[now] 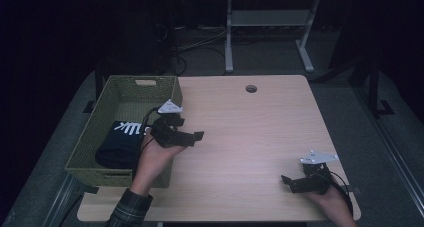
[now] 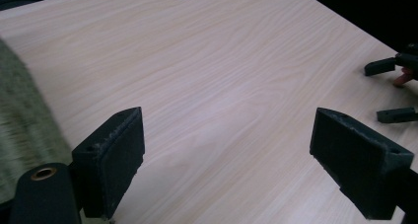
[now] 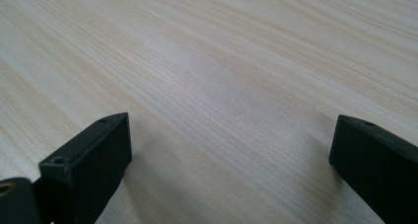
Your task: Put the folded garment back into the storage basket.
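Observation:
A green woven basket [image 1: 115, 94] stands on the left part of the wooden table [image 1: 250, 132]. Inside it lies a dark folded garment [image 1: 117, 144] with a white print. My left gripper [image 1: 196, 137] hovers just right of the basket's right wall, open, jaws pointing right with nothing between them [image 2: 226, 160]. My right gripper [image 1: 286, 181] rests low at the table's front right, open and empty [image 3: 229, 160], jaws pointing left. The basket's edge [image 2: 24, 130] blurs at the left of the left gripper view, and the right gripper [image 2: 394, 91] shows far right there.
A round cable hole [image 1: 251, 88] sits near the table's far edge. Beyond the table stand the white legs of another desk [image 1: 265, 37] with cables on the dark floor. Bare wood lies between the two grippers.

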### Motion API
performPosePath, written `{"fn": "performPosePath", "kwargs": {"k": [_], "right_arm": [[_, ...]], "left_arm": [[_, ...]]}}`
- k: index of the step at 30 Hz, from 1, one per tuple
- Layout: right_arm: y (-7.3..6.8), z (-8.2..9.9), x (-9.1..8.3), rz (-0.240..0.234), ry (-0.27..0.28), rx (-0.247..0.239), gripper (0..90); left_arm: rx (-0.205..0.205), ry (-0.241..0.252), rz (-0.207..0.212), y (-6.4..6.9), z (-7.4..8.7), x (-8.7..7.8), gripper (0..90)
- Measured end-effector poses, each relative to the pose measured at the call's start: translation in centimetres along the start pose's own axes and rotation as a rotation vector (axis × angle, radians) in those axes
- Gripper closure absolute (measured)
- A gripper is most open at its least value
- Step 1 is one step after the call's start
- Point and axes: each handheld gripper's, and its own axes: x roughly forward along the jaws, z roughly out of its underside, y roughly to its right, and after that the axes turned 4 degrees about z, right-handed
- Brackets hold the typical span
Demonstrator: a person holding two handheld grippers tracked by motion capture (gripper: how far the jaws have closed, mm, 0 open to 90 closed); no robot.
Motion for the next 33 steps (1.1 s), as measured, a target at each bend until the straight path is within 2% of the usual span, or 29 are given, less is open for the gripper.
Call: {"fn": "performPosePath", "kwargs": {"k": [4, 10, 16, 20, 22, 28, 30, 33], "right_arm": [[0.0, 0.0, 0.0, 0.000, 0.000, -0.001, 2.1], [0.0, 0.0, 0.0, 0.000, 0.000, -0.002, 2.1], [0.0, 0.0, 0.0, 0.000, -0.001, -0.002, 2.1], [0.0, 0.0, 0.0, -0.001, -0.001, 0.001, 2.1], [0.0, 0.0, 0.0, 0.000, -0.002, -0.002, 2.1], [0.0, 0.0, 0.0, 0.001, -0.001, -0.001, 2.1], [0.0, 0.0, 0.0, 0.000, 0.000, -0.002, 2.1], [0.0, 0.0, 0.0, 0.000, 0.000, -0.003, 2.1]], "left_arm": [[0.012, 0.012, 0.017, 1.2, 0.5, 1.4, 13.2], [0.044, -0.010, 0.018, 2.7, 1.6, 3.5, 13.1], [0.087, -0.059, 0.041, 3.6, 3.2, 5.8, 13.2], [0.107, -0.086, 0.060, 4.0, 4.3, 7.1, 13.1], [0.117, -0.082, 0.057, 4.1, 4.7, 7.6, 13.0], [0.127, -0.080, 0.073, 4.2, 6.2, 8.9, 13.0], [0.129, -0.098, 0.079, 4.1, 6.6, 9.4, 12.9], [0.127, -0.089, 0.083, 3.9, 7.1, 9.8, 12.9]]}}
